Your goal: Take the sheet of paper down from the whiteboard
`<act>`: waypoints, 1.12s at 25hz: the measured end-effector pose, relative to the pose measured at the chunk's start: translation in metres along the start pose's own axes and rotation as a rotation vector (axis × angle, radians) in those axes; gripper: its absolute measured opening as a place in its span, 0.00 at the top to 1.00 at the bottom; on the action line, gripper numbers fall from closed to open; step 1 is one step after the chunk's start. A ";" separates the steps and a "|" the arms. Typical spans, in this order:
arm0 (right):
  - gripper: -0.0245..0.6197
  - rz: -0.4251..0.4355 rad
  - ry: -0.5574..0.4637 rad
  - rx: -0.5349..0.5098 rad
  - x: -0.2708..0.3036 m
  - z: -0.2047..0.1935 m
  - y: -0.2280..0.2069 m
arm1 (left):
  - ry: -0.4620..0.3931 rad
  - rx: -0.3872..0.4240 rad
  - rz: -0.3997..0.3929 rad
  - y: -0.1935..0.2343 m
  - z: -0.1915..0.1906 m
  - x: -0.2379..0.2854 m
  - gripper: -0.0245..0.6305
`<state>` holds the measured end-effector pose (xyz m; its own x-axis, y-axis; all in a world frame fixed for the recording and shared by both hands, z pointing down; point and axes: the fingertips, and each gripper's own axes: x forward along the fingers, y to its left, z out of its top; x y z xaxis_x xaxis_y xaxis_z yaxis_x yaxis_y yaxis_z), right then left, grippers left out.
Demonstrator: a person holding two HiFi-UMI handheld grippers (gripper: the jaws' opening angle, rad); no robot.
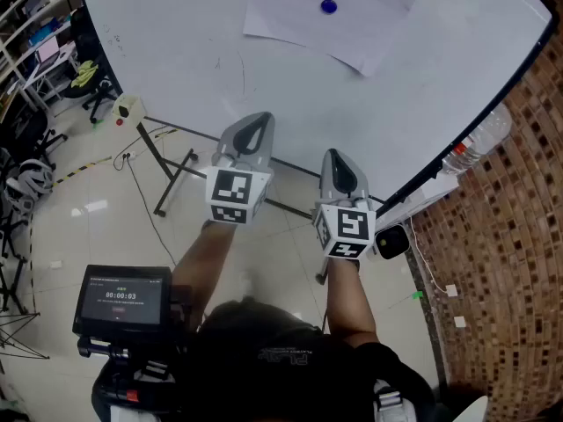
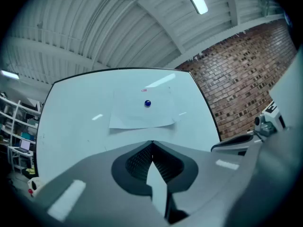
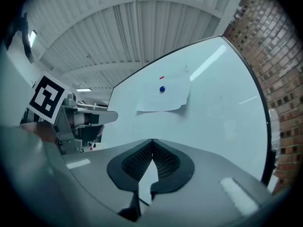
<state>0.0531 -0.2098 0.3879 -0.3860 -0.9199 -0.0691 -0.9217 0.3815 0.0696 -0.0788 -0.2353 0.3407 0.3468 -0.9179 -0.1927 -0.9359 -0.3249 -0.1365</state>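
A white sheet of paper [image 1: 325, 16] hangs on the whiteboard [image 1: 176, 51], pinned by a round blue magnet [image 1: 328, 7]. A small red mark sits above the magnet. Both grippers are held side by side below the board, well short of the sheet. The left gripper [image 1: 253, 128] is shut with nothing in it, and so is the right gripper [image 1: 338, 161]. In the left gripper view the paper [image 2: 142, 109] and magnet [image 2: 147, 103] lie straight ahead beyond the closed jaws [image 2: 151, 143]. The right gripper view shows the paper [image 3: 164, 94] ahead and the left gripper at its left.
A brick wall [image 1: 510, 236] stands at the right, with a clear plastic bottle [image 1: 479, 139] on the board's tray. The board's stand legs [image 1: 171, 178] and cables cross the tiled floor. A small screen [image 1: 121, 299] sits at the person's left. Shelves and chairs [image 1: 35, 51] fill the far left.
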 end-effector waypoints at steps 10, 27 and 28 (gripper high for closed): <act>0.94 -0.074 -0.065 -0.004 0.054 0.033 -0.015 | -0.078 0.063 -0.136 0.013 0.057 0.073 0.96; 0.76 -0.058 -0.195 0.079 0.087 0.134 -0.116 | -0.165 0.088 -0.120 0.015 0.107 0.155 0.86; 0.75 -0.040 -0.193 0.097 0.088 0.134 -0.125 | -0.161 0.081 -0.107 0.012 0.105 0.161 0.85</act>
<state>0.1297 -0.3260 0.2402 -0.3408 -0.9035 -0.2599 -0.9321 0.3609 -0.0323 -0.0276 -0.3634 0.2056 0.4556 -0.8288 -0.3247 -0.8872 -0.3932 -0.2413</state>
